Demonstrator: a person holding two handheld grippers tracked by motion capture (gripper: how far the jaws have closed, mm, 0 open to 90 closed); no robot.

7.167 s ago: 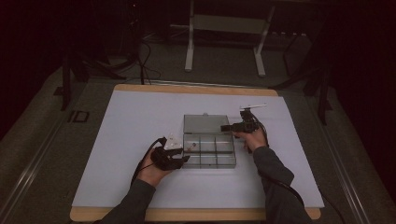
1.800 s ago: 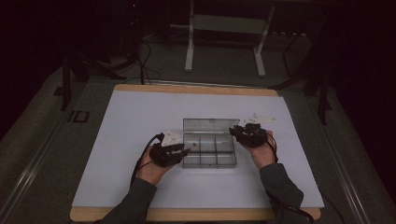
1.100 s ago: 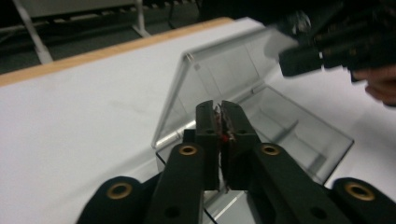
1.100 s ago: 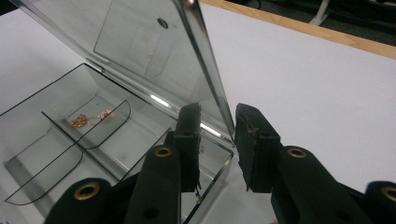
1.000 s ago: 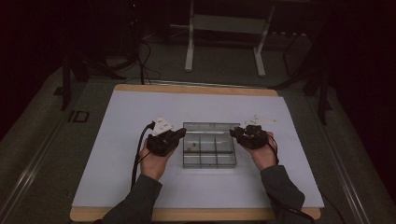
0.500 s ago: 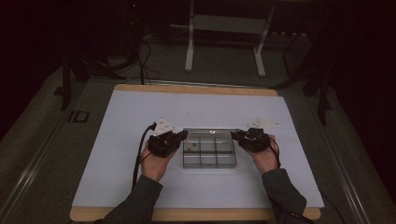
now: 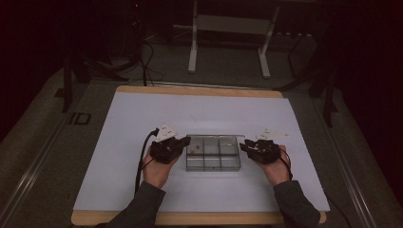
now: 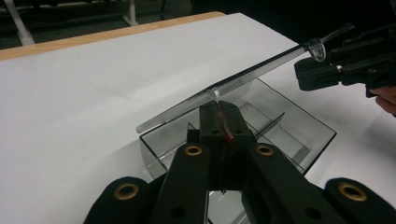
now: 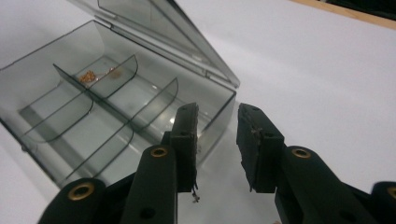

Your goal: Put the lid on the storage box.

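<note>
While lid (image 8: pixel 243 80) stands lower, right tongs (image 9: pixel 215 135) have just been opening, box (image 7: pixel 213 153) between hands.

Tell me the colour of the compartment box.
Smoky grey, see-through plastic; the box shows best in the right gripper view.

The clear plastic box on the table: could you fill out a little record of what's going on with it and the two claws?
Box: clear compartment box, divided into cells, on a white table cover
Lid: half open, tilted over the box
Contents: small orange bits in one cell
Left claw: shut, at the box's left end, under the lid's edge
Right claw: jaws apart and just been opening, nothing between them, at the box's right end
</note>
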